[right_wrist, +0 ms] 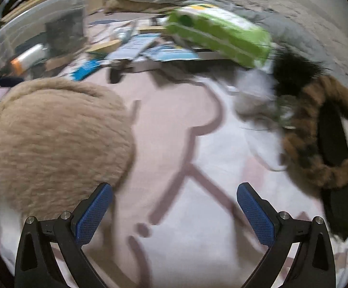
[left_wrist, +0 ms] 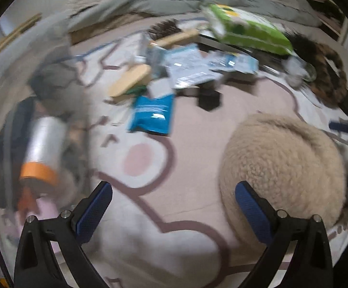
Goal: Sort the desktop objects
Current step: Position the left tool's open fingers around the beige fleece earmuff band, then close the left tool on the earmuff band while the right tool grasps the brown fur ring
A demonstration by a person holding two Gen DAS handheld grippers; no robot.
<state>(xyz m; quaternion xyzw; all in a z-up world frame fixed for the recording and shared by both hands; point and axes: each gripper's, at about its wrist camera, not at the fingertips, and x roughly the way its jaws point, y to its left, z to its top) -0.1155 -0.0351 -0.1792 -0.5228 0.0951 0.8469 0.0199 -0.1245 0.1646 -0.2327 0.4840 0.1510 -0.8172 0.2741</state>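
Both views are motion-blurred. A round beige fleecy cushion (left_wrist: 281,170) lies on a pink and white patterned mat (left_wrist: 188,148); it also shows in the right wrist view (right_wrist: 56,139). My left gripper (left_wrist: 174,192) is open and empty, its right finger close to the cushion. My right gripper (right_wrist: 175,193) is open and empty over the mat (right_wrist: 197,192), its left finger by the cushion's edge. Further off lie a blue packet (left_wrist: 152,115), a green package (left_wrist: 248,31) (right_wrist: 219,33), white paper packets (left_wrist: 190,67) and wooden brushes (left_wrist: 130,79).
A silver can with an orange end (left_wrist: 42,148) sits in a clear bin at left (right_wrist: 27,57). A brown furry ring-shaped thing (right_wrist: 322,139) (left_wrist: 325,72) lies at right. Grey bedding (left_wrist: 150,4) lines the back.
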